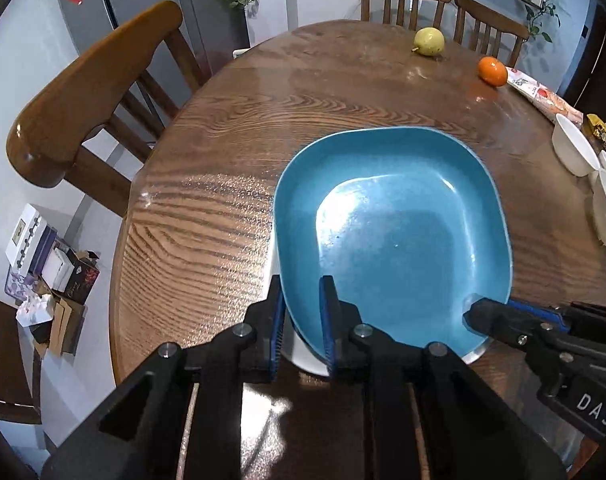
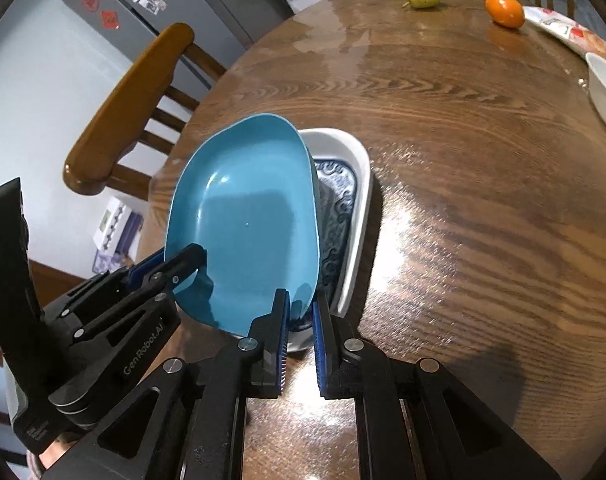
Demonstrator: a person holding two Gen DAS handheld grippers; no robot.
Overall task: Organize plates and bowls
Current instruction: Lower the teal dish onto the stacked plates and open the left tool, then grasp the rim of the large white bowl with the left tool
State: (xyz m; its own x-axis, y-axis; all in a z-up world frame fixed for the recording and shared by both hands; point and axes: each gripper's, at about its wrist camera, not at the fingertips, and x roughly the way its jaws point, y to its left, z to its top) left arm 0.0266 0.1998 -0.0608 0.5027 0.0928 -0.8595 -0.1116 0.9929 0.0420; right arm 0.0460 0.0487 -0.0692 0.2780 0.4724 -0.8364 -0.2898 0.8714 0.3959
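**Blue plate held over white dish on round wooden desk**

Both claws are clamped on the near rim of the blue plate (image 1: 391, 232): the left claw (image 1: 303, 320) at one corner, the right claw (image 2: 301, 320) at the other. The plate tilts above a white patterned dish (image 2: 351, 208) lying on the glossy wood-grain desk (image 1: 231, 128). A pear (image 1: 429, 41) and an orange (image 1: 492, 71) sit at the far edge, white bowls (image 1: 575, 148) to the right. Wooden chairs (image 1: 83, 108) ring the desk; a grey fridge (image 2: 151, 12) stands behind.

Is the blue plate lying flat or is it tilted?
Tilted. In the right wrist view the blue plate leans over the white patterned dish; both grippers hold its near rim.
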